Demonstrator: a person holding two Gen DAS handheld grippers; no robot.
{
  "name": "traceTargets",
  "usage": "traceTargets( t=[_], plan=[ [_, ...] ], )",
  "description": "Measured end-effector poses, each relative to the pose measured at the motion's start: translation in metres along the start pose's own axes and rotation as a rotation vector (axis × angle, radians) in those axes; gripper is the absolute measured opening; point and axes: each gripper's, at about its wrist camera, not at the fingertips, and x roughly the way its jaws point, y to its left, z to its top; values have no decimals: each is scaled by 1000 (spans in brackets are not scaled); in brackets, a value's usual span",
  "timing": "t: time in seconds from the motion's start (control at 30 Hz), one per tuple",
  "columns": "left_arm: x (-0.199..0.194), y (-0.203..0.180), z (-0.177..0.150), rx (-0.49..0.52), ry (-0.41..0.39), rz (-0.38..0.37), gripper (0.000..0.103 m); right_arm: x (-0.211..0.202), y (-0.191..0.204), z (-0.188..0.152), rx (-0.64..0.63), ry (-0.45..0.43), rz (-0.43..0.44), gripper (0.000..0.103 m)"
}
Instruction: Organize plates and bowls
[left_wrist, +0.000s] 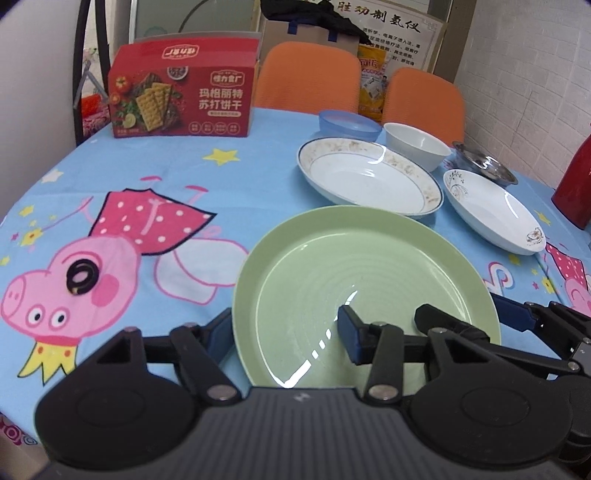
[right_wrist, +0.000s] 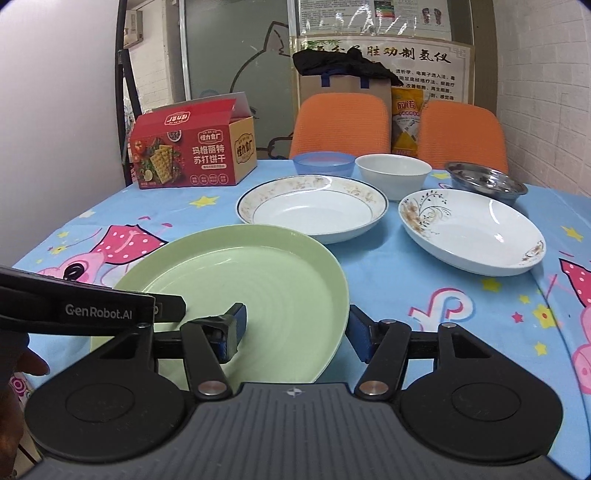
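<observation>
A green plate lies near the table's front edge; it also shows in the right wrist view. My left gripper is open and straddles the plate's left rim, one finger outside and one over the plate. My right gripper is open and straddles its right rim the same way. Behind stand a gold-rimmed white plate, a floral white plate, a white bowl, a blue plastic bowl and a steel bowl.
A red cracker box stands at the back left. A black ring lies on the cartoon tablecloth. Two orange chairs stand behind the table. A red bottle stands at the right edge.
</observation>
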Motion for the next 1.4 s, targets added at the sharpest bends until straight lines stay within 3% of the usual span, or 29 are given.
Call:
traceTargets(
  t=[0.17, 0.23, 0.33, 0.4, 0.67, 0.9, 1.13, 1.4],
  plan=[
    [9, -5, -1, 33, -12, 3, 47, 8, -3, -4, 7, 41, -12, 99],
    [10, -4, -1, 32, -14, -5, 52, 7, -4, -2, 6, 48, -4, 99],
    [7, 4, 3, -5, -21, -43, 69, 0, -15, 1, 47, 23, 4, 102],
    [0, 10, 7, -29, -50, -46, 72, -7, -22, 5, 59, -2, -14, 103],
    [0, 25, 31, -65, -74, -59, 72, -10, -50, 18, 86, -29, -29, 103],
    [31, 25, 75, -76, -73, -91, 72, 27, -69, 61, 23, -61, -17, 103],
    [78, 23, 118, -55, -56, -77, 72, 86, -74, 92, -60, -60, 19, 103],
    [119, 30, 140, -57, -48, -77, 72, 133, -88, 106, -17, -15, 87, 103]
  ],
)
